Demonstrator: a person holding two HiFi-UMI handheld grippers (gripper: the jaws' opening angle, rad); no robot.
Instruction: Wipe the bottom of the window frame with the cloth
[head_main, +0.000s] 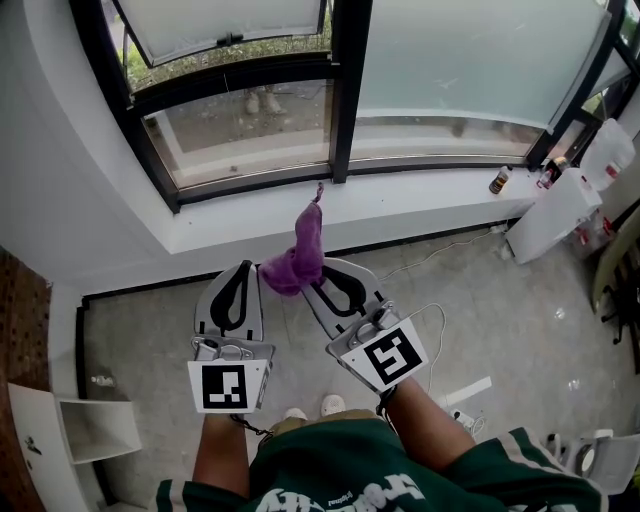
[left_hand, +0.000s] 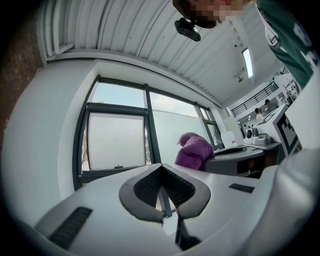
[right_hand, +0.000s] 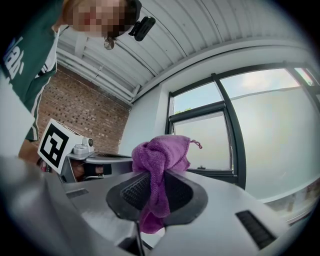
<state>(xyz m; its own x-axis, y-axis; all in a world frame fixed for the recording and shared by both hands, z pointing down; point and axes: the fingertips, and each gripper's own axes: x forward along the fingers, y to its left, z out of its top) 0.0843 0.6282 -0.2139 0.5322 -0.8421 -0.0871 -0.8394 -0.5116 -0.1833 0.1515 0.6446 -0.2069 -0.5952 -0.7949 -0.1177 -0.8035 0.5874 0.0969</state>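
1. We held the right gripper (head_main: 318, 272) clamped on the purple cloth (head_main: 298, 258), bunched at its tips.
2. Our left gripper (head_main: 243, 270), at its nine o'clock, was closed and empty.
3. The window frame (head_main: 255, 183) bottom lay at twelve o'clock, apart from the cloth.

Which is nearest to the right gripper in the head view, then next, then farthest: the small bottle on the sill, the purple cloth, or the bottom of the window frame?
1. The purple cloth: gripped by the right gripper itself.
2. The bottom of the window frame: straight ahead, past the sill.
3. The small bottle: far right on the sill.
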